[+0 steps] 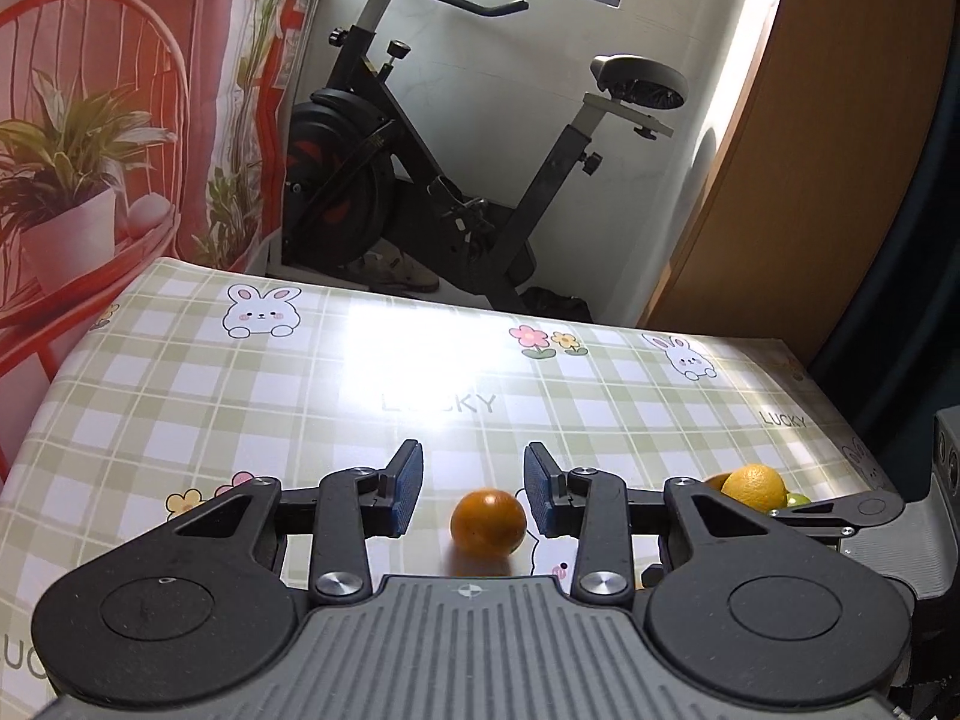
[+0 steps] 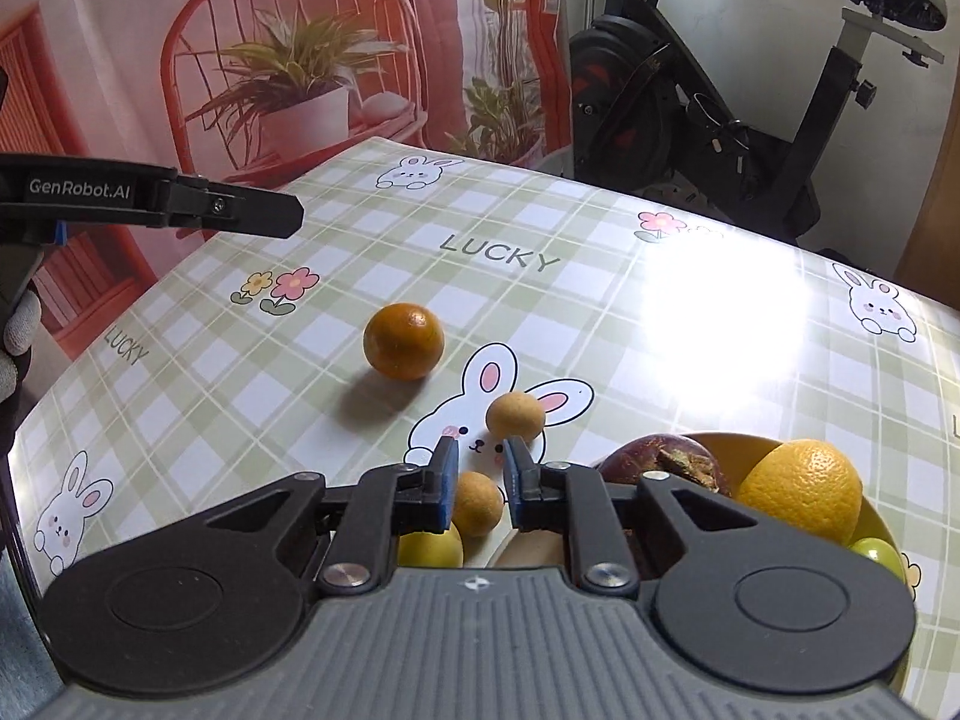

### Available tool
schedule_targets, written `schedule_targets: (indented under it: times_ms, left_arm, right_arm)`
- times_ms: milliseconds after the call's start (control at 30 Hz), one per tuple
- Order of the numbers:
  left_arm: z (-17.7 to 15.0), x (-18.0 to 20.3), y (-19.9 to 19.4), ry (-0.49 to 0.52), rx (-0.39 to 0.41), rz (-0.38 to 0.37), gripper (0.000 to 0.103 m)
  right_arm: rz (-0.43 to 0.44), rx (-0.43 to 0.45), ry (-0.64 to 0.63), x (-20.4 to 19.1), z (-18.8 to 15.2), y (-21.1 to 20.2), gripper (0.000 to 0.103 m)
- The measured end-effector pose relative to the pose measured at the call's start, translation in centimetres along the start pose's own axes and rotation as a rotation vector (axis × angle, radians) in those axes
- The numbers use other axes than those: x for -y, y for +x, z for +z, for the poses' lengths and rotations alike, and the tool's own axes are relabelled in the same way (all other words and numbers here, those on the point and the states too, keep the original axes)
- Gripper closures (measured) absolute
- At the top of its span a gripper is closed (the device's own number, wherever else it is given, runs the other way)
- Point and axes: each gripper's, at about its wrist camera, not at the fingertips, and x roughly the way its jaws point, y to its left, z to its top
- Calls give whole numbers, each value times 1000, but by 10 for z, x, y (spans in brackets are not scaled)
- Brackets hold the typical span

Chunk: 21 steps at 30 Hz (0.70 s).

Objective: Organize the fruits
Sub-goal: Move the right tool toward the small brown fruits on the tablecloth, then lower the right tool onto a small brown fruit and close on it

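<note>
Resting on the bench (image 2: 540, 228), just left of the yellow bowl (image 2: 870, 546), the firm, slick tangerine (image 1: 488, 522) wants gripping across its middle; the left claw (image 1: 474, 489) gapes empty around it, the right claw (image 2: 480, 489) loosely brackets a light brown fruit (image 2: 477, 503), maybe untouched.

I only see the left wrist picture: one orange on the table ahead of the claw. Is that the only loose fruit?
Observer: No. The right wrist view shows a small tan fruit lying on the rabbit print, and a second tan fruit nearer the camera.
Operator: What else is in the bowl at my right edge?
Observer: A dark purple fruit sits in the yellow bowl, left of the big orange.
Operator: Where is the other claw?
Observer: The right claw has a finger on each side of the second tan fruit. I cannot tell whether it is pinching it.
</note>
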Motion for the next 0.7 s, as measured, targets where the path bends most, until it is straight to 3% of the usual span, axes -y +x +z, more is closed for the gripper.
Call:
schedule_targets:
  times_ms: [200,700]
  left_arm:
    - [-12,-6,4,-8,-30,-16,64]
    - [-40,-3,20,-35,-99,-60,64]
  right_arm:
    - [-16,-48,-42,-9,-1,12,84]
    - [-22,5,-83,-32,-14,4,82]
